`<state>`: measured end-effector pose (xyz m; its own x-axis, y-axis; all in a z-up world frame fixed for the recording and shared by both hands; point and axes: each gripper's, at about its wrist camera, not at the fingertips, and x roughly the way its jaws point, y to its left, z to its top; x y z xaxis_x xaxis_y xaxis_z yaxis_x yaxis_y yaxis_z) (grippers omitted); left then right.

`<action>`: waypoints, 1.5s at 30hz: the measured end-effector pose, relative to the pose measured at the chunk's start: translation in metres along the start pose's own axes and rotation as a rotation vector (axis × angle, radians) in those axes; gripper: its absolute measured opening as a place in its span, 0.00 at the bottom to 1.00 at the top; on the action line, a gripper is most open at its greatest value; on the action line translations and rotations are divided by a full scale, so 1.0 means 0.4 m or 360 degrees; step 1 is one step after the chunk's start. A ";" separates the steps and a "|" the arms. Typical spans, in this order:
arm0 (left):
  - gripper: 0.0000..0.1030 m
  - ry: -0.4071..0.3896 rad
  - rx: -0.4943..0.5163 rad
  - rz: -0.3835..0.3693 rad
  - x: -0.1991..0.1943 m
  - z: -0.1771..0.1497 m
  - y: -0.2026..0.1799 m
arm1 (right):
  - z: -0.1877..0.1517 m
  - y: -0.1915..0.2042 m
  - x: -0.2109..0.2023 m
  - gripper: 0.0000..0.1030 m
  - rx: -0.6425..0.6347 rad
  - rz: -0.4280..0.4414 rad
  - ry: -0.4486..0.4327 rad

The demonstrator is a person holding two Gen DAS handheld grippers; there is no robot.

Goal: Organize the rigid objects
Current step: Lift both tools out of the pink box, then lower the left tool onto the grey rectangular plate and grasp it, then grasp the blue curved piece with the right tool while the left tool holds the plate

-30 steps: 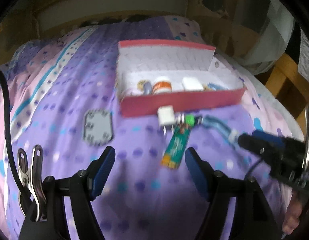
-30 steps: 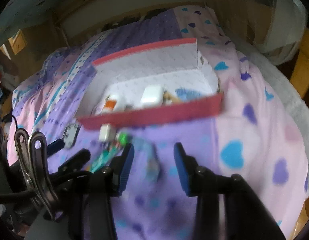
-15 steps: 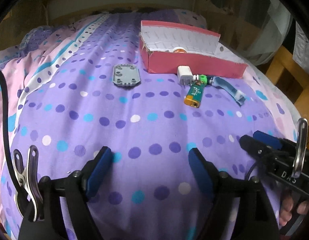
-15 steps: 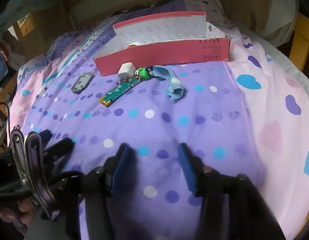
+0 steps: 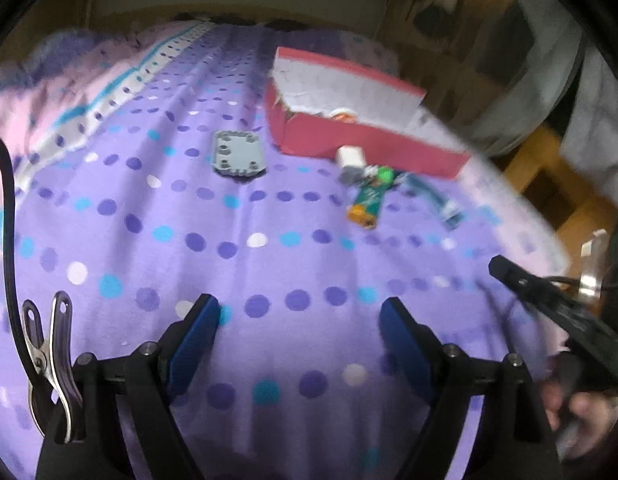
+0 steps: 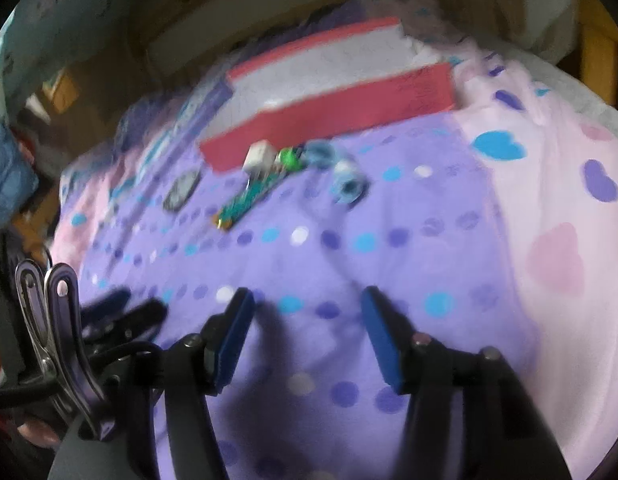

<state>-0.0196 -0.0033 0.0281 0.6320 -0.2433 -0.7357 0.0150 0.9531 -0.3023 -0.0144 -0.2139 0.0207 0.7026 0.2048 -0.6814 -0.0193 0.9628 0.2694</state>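
Note:
A red box [image 5: 361, 140] [image 6: 333, 120] with a white inside lies far back on the purple dotted bedspread. In front of it lie a white charger plug [image 5: 351, 158] [image 6: 259, 158], a green battery [image 5: 369, 200] [image 6: 243, 204], a small green piece [image 5: 385, 175] [image 6: 289, 159] and a light blue strap [image 5: 437, 200] [image 6: 341, 180]. A grey plate [image 5: 237, 154] [image 6: 181, 191] rests to their left. My left gripper [image 5: 299, 320] and my right gripper [image 6: 307, 312] hover well short of these things. Both sets of jaws are opening, with nothing between them.
Pink bedding with hearts [image 6: 549, 208] spreads to the right, pale bedding [image 5: 49, 108] to the left. A wooden chair or frame [image 5: 549, 184] stands beside the bed's right edge. The right gripper's body [image 5: 557, 312] shows low at the right of the left wrist view.
Both grippers have drawn back from the box, so the box and the loose things now look smaller and farther off. Both pairs of jaws stand wider than before.

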 end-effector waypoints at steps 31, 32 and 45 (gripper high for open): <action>0.44 0.0163 0.0095 0.0423 0.280 0.273 0.075 | 0.010 -0.039 0.036 0.83 0.0154 -0.0281 0.0109; 0.44 0.0129 0.0131 0.0426 0.265 0.268 0.063 | 0.011 -0.039 0.036 0.84 0.0154 -0.0280 0.0109; 0.45 0.0154 0.0089 0.0148 0.103 0.087 0.051 | 0.007 -0.035 0.040 0.85 0.0150 -0.0283 0.0112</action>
<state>0.0338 0.0123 0.0129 0.5553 -0.1674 -0.8147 0.0050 0.9802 -0.1980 -0.0012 -0.2246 0.0079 0.6377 0.0482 -0.7688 0.1693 0.9649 0.2009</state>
